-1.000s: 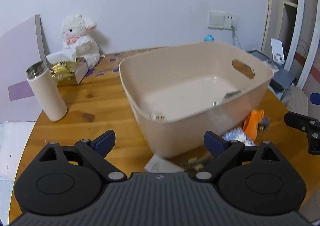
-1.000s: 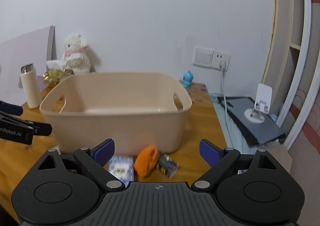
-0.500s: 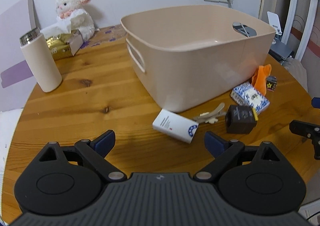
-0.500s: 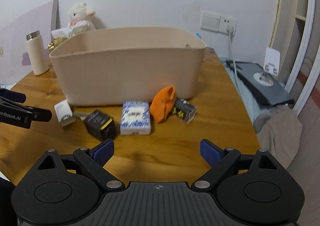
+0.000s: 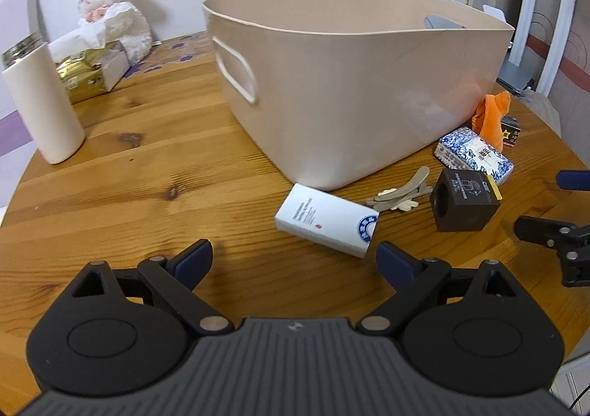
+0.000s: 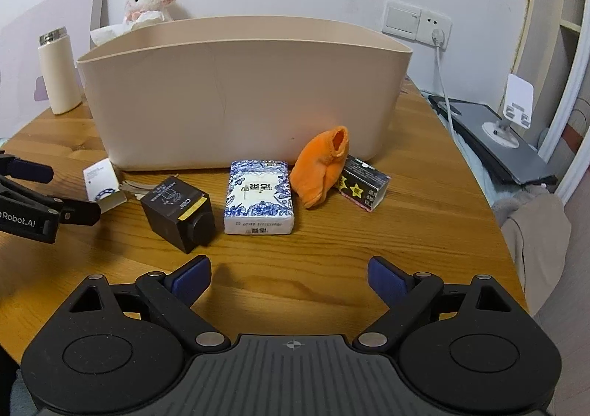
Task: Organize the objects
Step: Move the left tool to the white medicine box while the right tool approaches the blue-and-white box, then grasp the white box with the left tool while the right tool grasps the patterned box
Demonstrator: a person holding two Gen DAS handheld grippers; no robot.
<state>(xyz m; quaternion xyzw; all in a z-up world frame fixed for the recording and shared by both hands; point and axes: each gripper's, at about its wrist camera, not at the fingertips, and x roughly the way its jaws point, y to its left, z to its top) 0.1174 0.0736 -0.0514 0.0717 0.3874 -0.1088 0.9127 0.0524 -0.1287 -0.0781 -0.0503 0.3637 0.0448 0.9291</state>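
Observation:
A beige plastic bin [image 5: 354, 91] [image 6: 243, 95] stands on the round wooden table [image 5: 129, 195]. In front of it lie a white box [image 5: 326, 220] [image 6: 101, 184], a tan hair clip [image 5: 400, 191], a dark brown box [image 5: 465, 200] [image 6: 179, 203], a blue-and-white tissue pack [image 5: 474, 155] [image 6: 259, 197], an orange cloth [image 5: 492, 114] [image 6: 322, 165] and a small black starred box [image 6: 364, 182]. My left gripper [image 5: 295, 263] is open, just short of the white box. My right gripper [image 6: 289, 278] is open, facing the tissue pack.
A cream flask [image 5: 40, 102], a gold tissue box [image 5: 88, 71] and a plush lamb [image 5: 114, 10] stand at the table's back left. A wall socket with a cable [image 6: 437, 34] and a grey board with a stand [image 6: 497, 136] lie to the right, past the table's edge.
Both grippers have dropped from bin-rim height and pulled back toward the table's front edge; the small items in front of the bin have come into full view. Both stay open.

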